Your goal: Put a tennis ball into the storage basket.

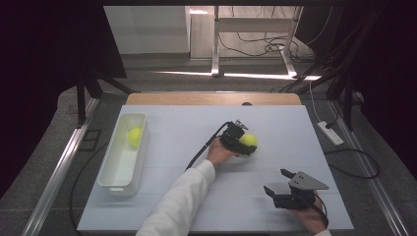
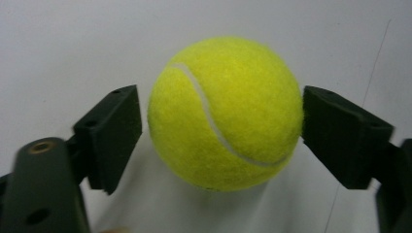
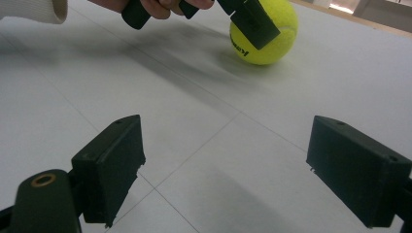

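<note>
pale grey surface on a dim cabled floor; left tool spread around a tennis ball mid-surface, one pad touching; right tool released, near edge.

Bright yellow-green felt on the tennis ball between the left gripper jaws, crossed by a curving white seam; dark lettering on its side in the right gripper view. Black jaws on both grippers, with a grey plate atop the right gripper. Pale white table with thin grey lines ahead of the right gripper. White bin far left, holding a second yellow ball. White sleeve.
</note>
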{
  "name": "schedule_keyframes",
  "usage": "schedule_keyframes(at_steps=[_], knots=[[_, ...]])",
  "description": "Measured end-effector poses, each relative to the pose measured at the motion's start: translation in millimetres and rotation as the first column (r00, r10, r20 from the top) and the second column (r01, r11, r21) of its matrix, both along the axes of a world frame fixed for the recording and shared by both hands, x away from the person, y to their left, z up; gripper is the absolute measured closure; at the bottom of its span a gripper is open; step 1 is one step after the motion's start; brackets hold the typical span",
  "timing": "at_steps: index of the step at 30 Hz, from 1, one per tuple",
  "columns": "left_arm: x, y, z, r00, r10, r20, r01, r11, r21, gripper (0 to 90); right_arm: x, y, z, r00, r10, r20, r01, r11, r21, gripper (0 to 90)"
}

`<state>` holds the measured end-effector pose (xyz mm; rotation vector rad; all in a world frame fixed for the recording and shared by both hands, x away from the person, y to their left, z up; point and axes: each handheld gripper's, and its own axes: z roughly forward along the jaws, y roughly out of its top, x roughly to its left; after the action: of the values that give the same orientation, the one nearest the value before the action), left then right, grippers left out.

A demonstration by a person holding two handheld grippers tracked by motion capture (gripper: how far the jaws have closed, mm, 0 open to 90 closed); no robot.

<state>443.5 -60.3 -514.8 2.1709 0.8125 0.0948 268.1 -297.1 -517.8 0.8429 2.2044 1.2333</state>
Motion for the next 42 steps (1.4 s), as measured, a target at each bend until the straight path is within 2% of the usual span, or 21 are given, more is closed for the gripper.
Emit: schedule_keyframes(at_steps=[2, 5, 11, 16, 25, 42], knots=[[0.0, 0.4, 0.8, 1.0, -0.003, 0.001, 0.003, 1.0, -0.005, 25.5, 0.0, -0.2, 0.0, 1.0, -0.001, 0.0, 0.001, 1.0, 0.001, 13.1], [-0.2, 1.0, 1.1, 0.9999, -0.011, 0.006, 0.011, 0.9999, 0.001, 26.3, -0.1, -0.3, 0.1, 1.0, -0.002, 0.0, 0.002, 1.0, 0.001, 13.1], [-1.2, 1.5, 2.9, 1.0, -0.004, 0.007, 0.004, 1.0, 0.009, 26.8, -0.2, -0.3, 0.1, 1.0, -0.003, 0.002, 0.003, 1.0, 0.0, 13.1], [-2.0, 3.2, 6.8, 1.0, 0.0, 0.009, 0.0, 1.0, -0.009, 26.8, -0.2, -0.4, 0.1, 1.0, -0.004, 0.001, 0.004, 1.0, 0.0, 13.1], [-3.7, 7.6, 14.6, 0.9998, 0.017, 0.01, -0.017, 0.9998, -0.006, 26.8, 0.4, -0.6, 0.4, 1.0, -0.006, 0.006, 0.006, 1.0, 0.003, 13.2], [-17.1, 23.2, 35.3, 0.9984, 0.024, 0.05, -0.023, 0.999, -0.039, 26.8, -0.2, -0.7, 1.7, 0.9997, -0.018, 0.015, 0.018, 1.0, 0.003, 13.2]])
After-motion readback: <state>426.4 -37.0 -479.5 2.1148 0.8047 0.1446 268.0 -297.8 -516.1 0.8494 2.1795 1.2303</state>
